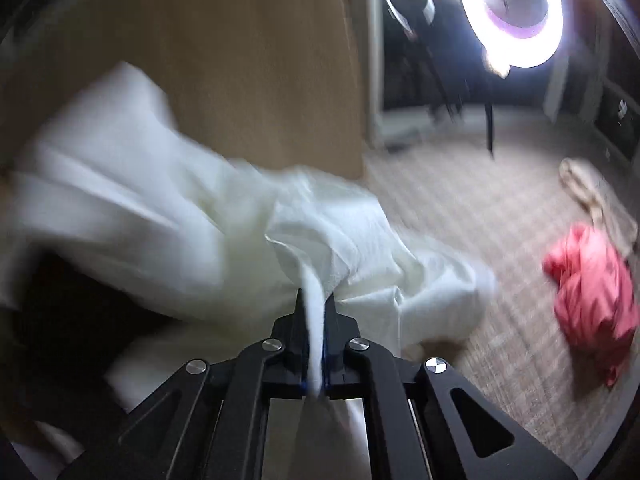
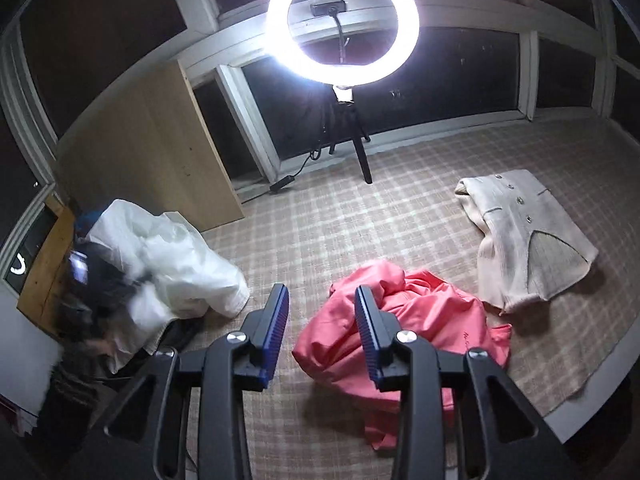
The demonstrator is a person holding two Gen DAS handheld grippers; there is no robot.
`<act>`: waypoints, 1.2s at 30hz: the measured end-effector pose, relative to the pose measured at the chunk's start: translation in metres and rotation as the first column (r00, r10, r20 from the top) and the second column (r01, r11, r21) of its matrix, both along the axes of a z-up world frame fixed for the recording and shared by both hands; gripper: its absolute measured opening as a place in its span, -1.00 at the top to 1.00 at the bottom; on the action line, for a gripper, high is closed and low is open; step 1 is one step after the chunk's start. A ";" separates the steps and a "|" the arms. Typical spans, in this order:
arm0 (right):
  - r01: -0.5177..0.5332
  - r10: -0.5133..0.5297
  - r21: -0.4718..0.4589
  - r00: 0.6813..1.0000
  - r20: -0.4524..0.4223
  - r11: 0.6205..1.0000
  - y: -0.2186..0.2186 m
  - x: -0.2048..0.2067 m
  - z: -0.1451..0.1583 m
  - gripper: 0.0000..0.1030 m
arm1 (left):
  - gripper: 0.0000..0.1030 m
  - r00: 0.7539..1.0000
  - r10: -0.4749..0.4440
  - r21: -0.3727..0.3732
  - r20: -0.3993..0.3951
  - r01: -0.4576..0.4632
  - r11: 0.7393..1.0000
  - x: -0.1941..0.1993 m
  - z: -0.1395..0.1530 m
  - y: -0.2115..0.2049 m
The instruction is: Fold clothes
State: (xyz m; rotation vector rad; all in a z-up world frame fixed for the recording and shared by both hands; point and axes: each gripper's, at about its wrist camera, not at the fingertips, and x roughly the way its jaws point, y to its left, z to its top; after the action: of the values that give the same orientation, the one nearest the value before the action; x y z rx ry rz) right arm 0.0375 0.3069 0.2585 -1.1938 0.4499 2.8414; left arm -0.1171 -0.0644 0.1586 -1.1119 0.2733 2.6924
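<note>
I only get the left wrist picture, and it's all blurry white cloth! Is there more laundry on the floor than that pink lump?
Observer: Yes. Beside the crumpled pink jacket lies a cream knitted cardigan with round buttons, spread on the checked carpet.
Operator: Is my other gripper holding anything?
Observer: No. The right gripper has its blue pads apart, with nothing between them, hanging above the pink jacket.
Operator: Where does my white cloth sit?
Observer: The white crumpled garment is heaped by the light wooden cabinet, left of the pink jacket. The left gripper is shut on a fold of it.
</note>
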 end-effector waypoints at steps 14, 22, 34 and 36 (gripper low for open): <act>-0.170 0.171 -0.057 0.985 0.018 0.984 -0.065 -0.050 -0.028 0.34 | 0.92 0.861 0.484 -0.190 -0.158 -0.507 0.840 0.036 0.078 -0.248; -0.312 0.313 -0.042 0.949 0.045 0.949 -0.118 -0.063 -0.023 0.34 | 0.22 0.854 0.521 -0.091 -0.001 -0.519 0.850 0.095 0.039 -0.279; -0.085 0.085 0.020 0.996 -0.010 0.996 -0.004 -0.007 0.018 0.05 | -0.15 0.956 0.260 -0.010 -0.134 -0.263 0.965 0.199 0.146 -0.197; -0.038 0.037 0.030 0.999 0.024 0.999 0.026 0.001 0.009 0.05 | -0.19 0.982 0.150 0.006 -0.119 -0.150 0.989 0.199 0.147 -0.152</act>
State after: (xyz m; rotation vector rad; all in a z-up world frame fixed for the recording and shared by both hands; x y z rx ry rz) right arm 0.0384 0.3328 0.2672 -1.2418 0.3854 2.8509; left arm 0.0819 -0.2163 0.3056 -1.0114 0.2205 2.8976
